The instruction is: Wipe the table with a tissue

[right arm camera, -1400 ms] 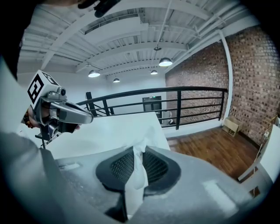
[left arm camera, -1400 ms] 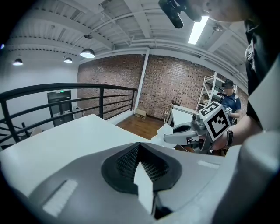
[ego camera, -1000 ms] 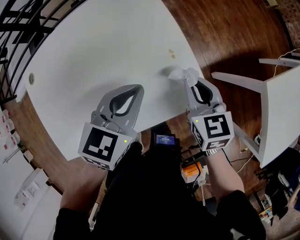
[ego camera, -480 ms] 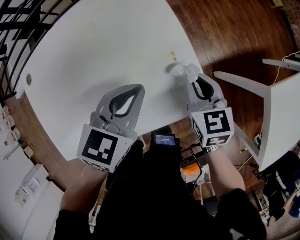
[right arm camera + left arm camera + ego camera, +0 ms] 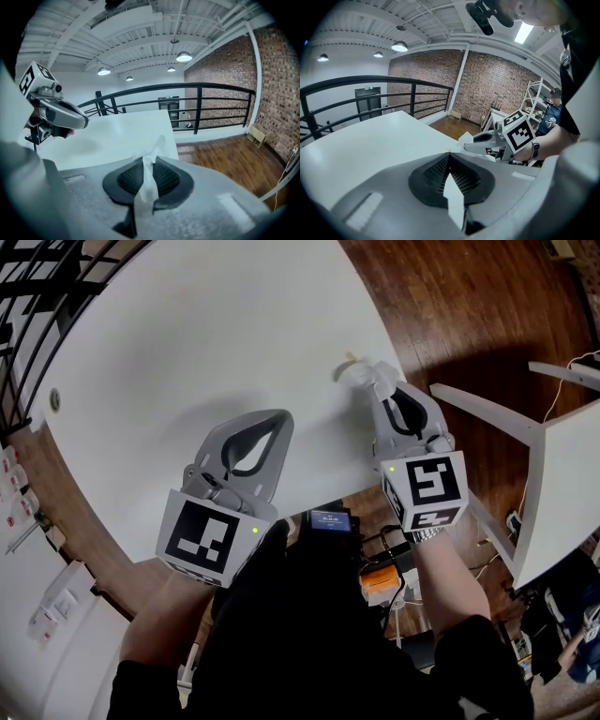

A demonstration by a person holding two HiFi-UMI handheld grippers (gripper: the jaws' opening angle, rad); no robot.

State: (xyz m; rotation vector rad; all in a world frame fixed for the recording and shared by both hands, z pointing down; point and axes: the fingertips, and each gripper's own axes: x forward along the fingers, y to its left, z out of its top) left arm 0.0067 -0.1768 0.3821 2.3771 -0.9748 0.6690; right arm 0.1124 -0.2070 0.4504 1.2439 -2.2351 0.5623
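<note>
View from above my head, looking down on a round white surface point(image 5: 169, 334). At the far left a black railing point(image 5: 37, 277) runs past its edge.

My left hand-held gripper point(image 5: 275, 420) hovers over the near part of the surface with its jaws together at the tips. In the left gripper view point(image 5: 449, 155), a pale sliver shows in the slot between the pads, and I cannot tell what it is. Its marker cube point(image 5: 208, 536) carries a black-and-white square pattern.

Below centre, a small dark device with a lit screen point(image 5: 330, 519) sits against my dark clothing. The print on it is too small to read.

To the right, my right hand-held gripper point(image 5: 382, 390) is clamped on the white tissue point(image 5: 361, 374). The tissue bunches out past the jaw tips onto the surface, close to its right edge. The right gripper view point(image 5: 149, 161) shows the tissue point(image 5: 151, 157) standing up between the pads. Small yellowish specks point(image 5: 350, 357) lie just beside the tissue. The right marker cube point(image 5: 427, 491) bears a similar square pattern.

Further right is dark wooden floor point(image 5: 469, 296), then a piece of white furniture point(image 5: 562, 465) with slanted legs.
</note>
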